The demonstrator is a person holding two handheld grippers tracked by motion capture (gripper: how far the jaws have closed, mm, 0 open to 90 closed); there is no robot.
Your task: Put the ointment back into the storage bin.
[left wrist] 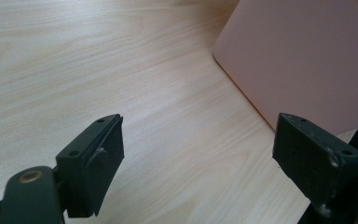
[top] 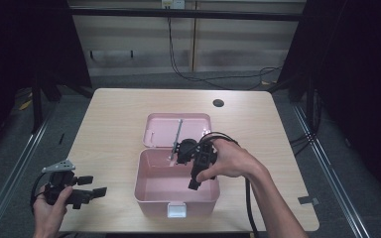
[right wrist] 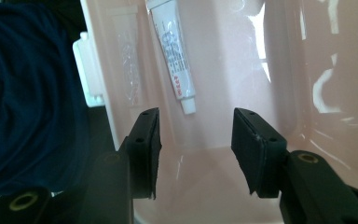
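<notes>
Inside the pink box (top: 151, 186), near the middle of the surface (top: 109, 124), the right gripper (right wrist: 196, 140) pointed down into the open cavity, fingers (right wrist: 145, 144) set moderately apart with nothing between them. A small white tube (right wrist: 172, 51) lay on the box floor just ahead of the fingertips, cap end toward them, not touching either one. The lid (top: 164, 128) lay folded back behind the box.

The left gripper (top: 87, 187) rested at the near left edge of the surface, beside the box wall (left wrist: 307, 60), fingers (left wrist: 93, 163) spread wide and empty.

Judgement: the step in hand was picking out the tube. To do it well, lower straight until the fingers straddle the tube body above the cap, keep clear of the box wall, then close gently on the soft body. The tube lay slightly skewed, so a small wrist turn should square the fingers across it.
</notes>
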